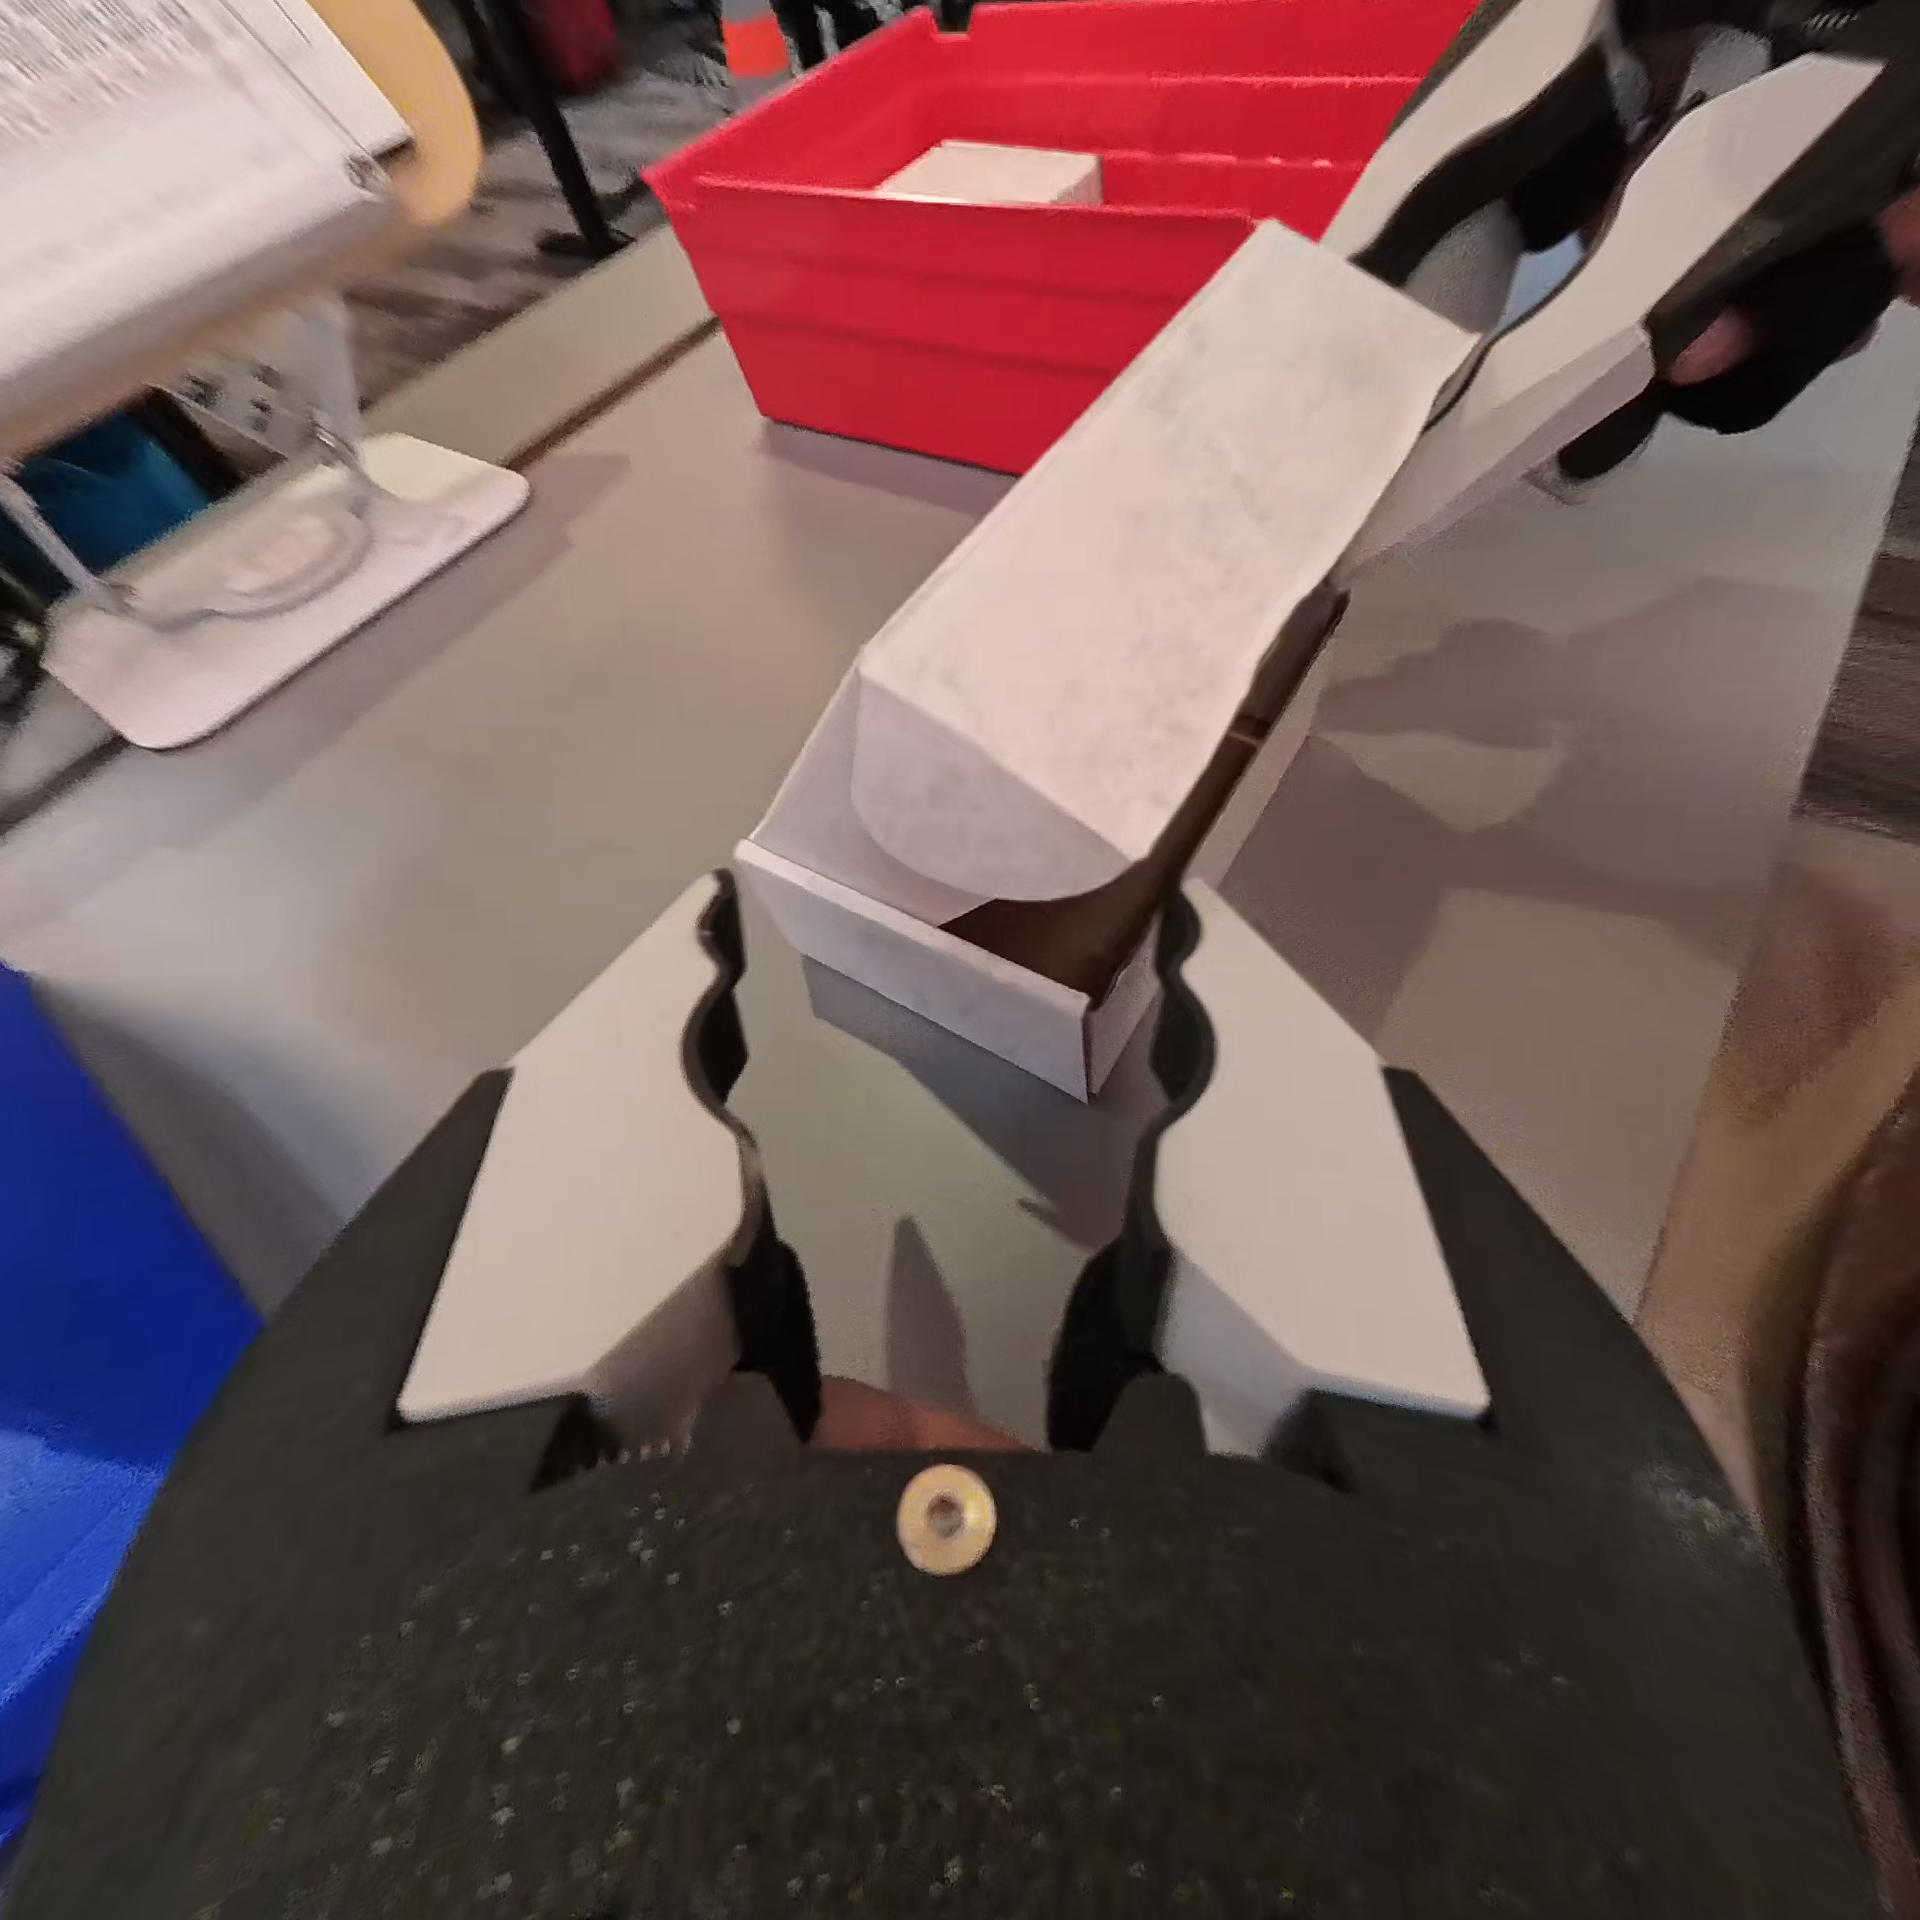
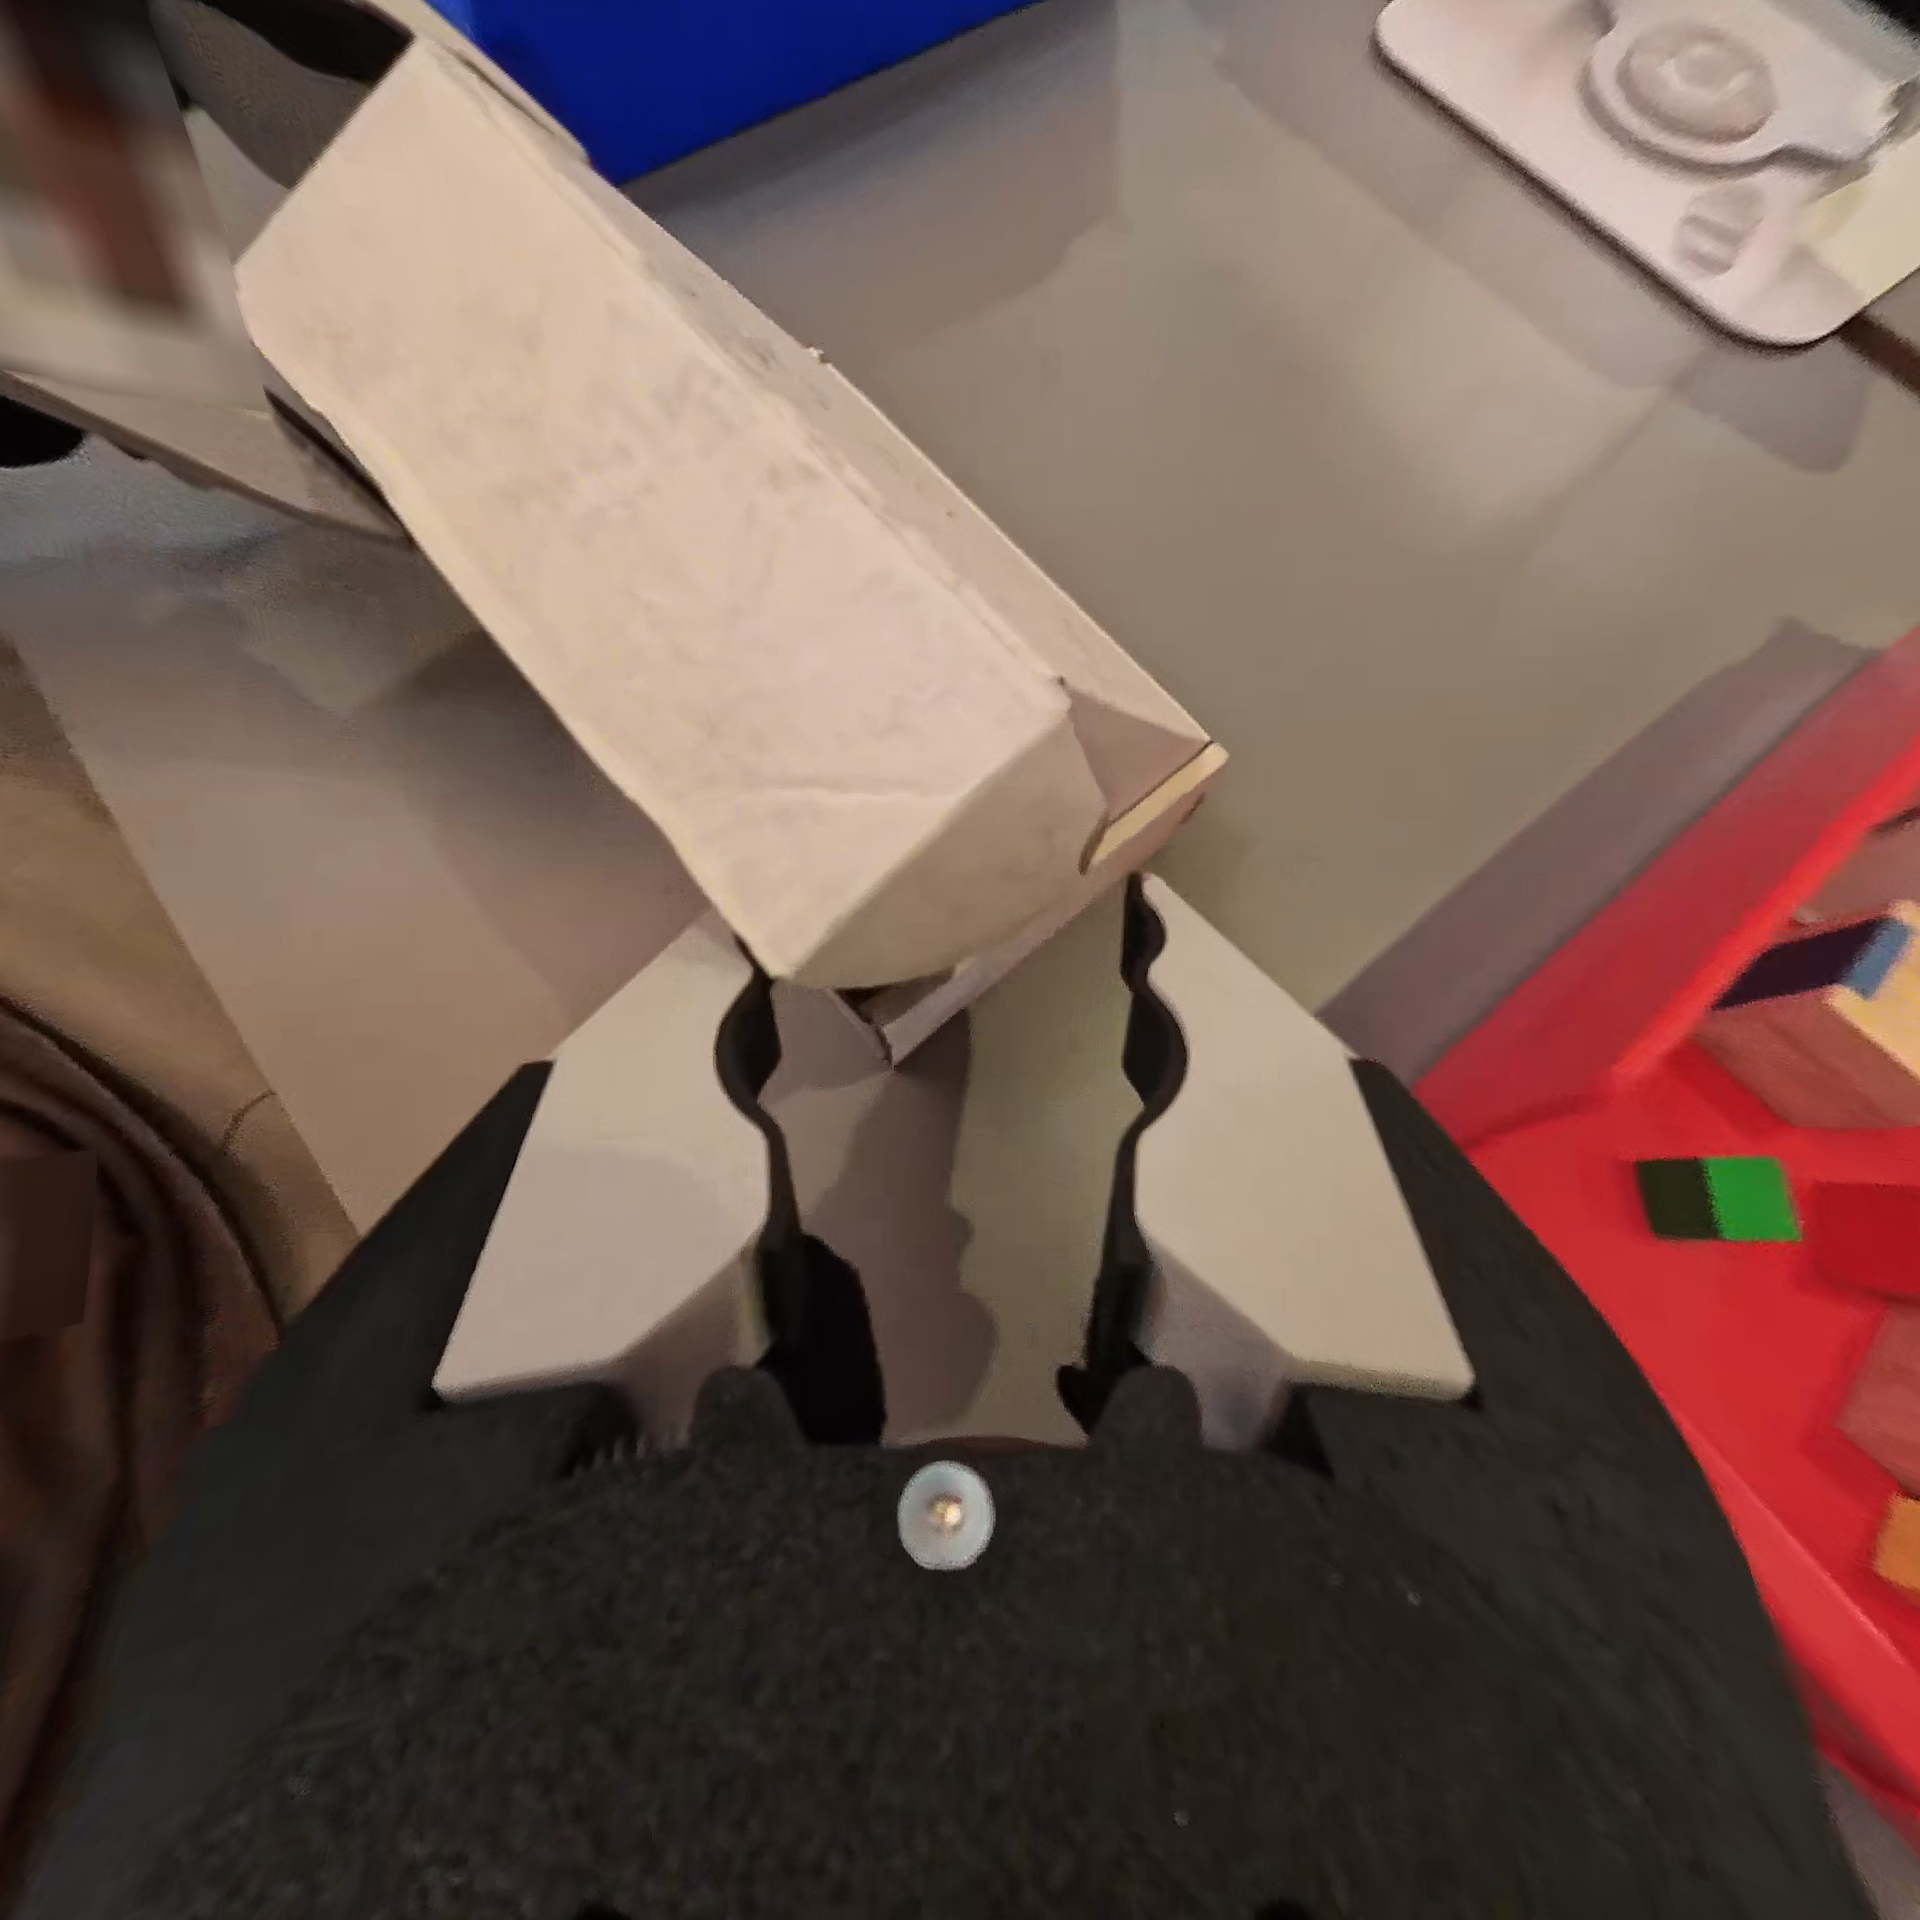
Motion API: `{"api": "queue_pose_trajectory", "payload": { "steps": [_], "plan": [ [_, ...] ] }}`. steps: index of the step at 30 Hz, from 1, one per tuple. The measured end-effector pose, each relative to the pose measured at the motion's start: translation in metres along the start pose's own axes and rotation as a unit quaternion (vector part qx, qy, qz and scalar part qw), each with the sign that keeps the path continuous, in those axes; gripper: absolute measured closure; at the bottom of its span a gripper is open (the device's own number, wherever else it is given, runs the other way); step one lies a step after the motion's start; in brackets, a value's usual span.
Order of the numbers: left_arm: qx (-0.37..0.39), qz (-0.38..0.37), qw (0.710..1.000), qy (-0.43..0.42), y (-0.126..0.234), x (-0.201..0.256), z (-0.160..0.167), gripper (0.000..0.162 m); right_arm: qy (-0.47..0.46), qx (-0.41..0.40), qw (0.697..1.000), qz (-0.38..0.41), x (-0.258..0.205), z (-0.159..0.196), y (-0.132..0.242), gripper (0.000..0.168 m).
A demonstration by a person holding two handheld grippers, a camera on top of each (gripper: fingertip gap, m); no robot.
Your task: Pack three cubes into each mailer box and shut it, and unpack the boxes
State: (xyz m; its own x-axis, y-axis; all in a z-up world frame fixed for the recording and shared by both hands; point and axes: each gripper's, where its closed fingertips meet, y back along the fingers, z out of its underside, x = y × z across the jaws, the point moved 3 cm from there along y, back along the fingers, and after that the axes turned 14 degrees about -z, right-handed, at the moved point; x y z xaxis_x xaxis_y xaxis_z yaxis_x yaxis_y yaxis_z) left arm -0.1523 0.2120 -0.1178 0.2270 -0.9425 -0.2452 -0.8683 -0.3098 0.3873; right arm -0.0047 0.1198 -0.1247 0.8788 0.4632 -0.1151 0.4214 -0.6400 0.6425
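1. Lying on the grey surface point(image 1: 436, 831) is a long white mailer box point(image 1: 1122, 623), its long axis running diagonally from the left hand-held gripper point(image 1: 951, 935) towards the right hand-held gripper point(image 1: 1455, 343).
2. Sitting partly open, the lid is lifting along one long side, and a dark gap is showing beneath it at the near end in the left wrist view.
3. Standing apart, the left hand-held gripper's jaws are flanking that near end; I cannot tell whether they are touching it.
4. Gaping apart as well, the right hand-held gripper point(image 2: 925, 935) is meeting the opposite end of the mailer box point(image 2: 665, 582), where a rounded flap is hanging between its fingers; contact is unclear.
5. Sitting beyond the mailer box in the left wrist view is a red bin point(image 1: 935, 312) holding a white box point(image 1: 997, 171).
6. Showing beside the mailer box in the right wrist view, the red bin point(image 2: 1662, 1039) is holding coloured cubes point(image 2: 1720, 1197).
7. Resting farther from the mailer box are a white stand base point(image 1: 291, 582) and a blue bin point(image 1: 94, 1299).
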Motion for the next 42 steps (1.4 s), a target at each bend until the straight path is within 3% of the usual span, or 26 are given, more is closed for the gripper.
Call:
{"api": "queue_pose_trajectory", "payload": {
  "steps": [3, 6, 7, 12, 16, 19, 23, 25, 30, 34, 36, 38, 40, 42],
  "plan": [
    [0.014, -0.041, 0.999, -0.027, 0.004, 0.005, -0.001, 0.107, 0.023, 0.025, 0.999, 0.037, -0.006, -0.002, 0.006, 0.116],
    [0.027, -0.082, 0.995, -0.043, 0.006, 0.006, -0.007, 0.148, 0.066, 0.013, 0.994, 0.089, -0.007, -0.005, 0.009, 0.139],
    [0.034, -0.077, 0.995, -0.045, 0.009, 0.009, -0.009, 0.150, 0.082, 0.007, 0.991, 0.102, -0.010, -0.007, 0.011, 0.144],
    [0.009, -0.030, 0.999, -0.027, 0.025, 0.027, 0.005, 0.157, 0.107, -0.042, 0.990, 0.084, -0.039, 0.009, 0.007, 0.155],
    [-0.055, 0.019, 0.998, 0.007, 0.033, 0.045, 0.029, 0.161, 0.022, -0.060, 0.998, -0.019, -0.070, 0.038, -0.008, 0.158],
    [-0.081, 0.024, 0.996, -0.012, 0.032, 0.051, 0.042, 0.161, -0.016, -0.082, 0.996, -0.043, -0.070, 0.055, -0.014, 0.157],
    [-0.091, 0.004, 0.995, -0.036, 0.029, 0.049, 0.049, 0.159, -0.085, -0.074, 0.991, -0.066, -0.065, 0.061, -0.014, 0.142],
    [-0.107, -0.010, 0.994, -0.036, 0.027, 0.046, 0.055, 0.147, -0.126, -0.072, 0.986, -0.084, -0.069, 0.065, -0.013, 0.129],
    [-0.092, -0.019, 0.995, -0.026, 0.028, 0.046, 0.053, 0.120, -0.120, -0.027, 0.992, -0.013, -0.071, 0.069, -0.003, 0.115],
    [-0.067, -0.031, 0.996, -0.047, 0.028, 0.049, 0.046, 0.129, -0.063, -0.023, 0.995, 0.073, -0.067, 0.058, -0.001, 0.113],
    [-0.060, -0.041, 0.996, -0.060, 0.028, 0.050, 0.043, 0.134, -0.054, -0.035, 0.995, 0.070, -0.068, 0.058, -0.007, 0.114],
    [-0.052, -0.061, 0.994, -0.068, 0.029, 0.046, 0.039, 0.151, -0.051, -0.029, 0.997, 0.055, -0.074, 0.053, -0.010, 0.131],
    [-0.034, -0.062, 0.995, -0.071, 0.034, 0.045, 0.032, 0.155, -0.045, -0.012, 0.997, 0.061, -0.077, 0.045, -0.006, 0.154],
    [-0.044, -0.041, 0.997, -0.052, 0.035, 0.047, 0.033, 0.155, -0.052, -0.022, 0.997, 0.057, -0.079, 0.047, -0.005, 0.157]
  ]
}}
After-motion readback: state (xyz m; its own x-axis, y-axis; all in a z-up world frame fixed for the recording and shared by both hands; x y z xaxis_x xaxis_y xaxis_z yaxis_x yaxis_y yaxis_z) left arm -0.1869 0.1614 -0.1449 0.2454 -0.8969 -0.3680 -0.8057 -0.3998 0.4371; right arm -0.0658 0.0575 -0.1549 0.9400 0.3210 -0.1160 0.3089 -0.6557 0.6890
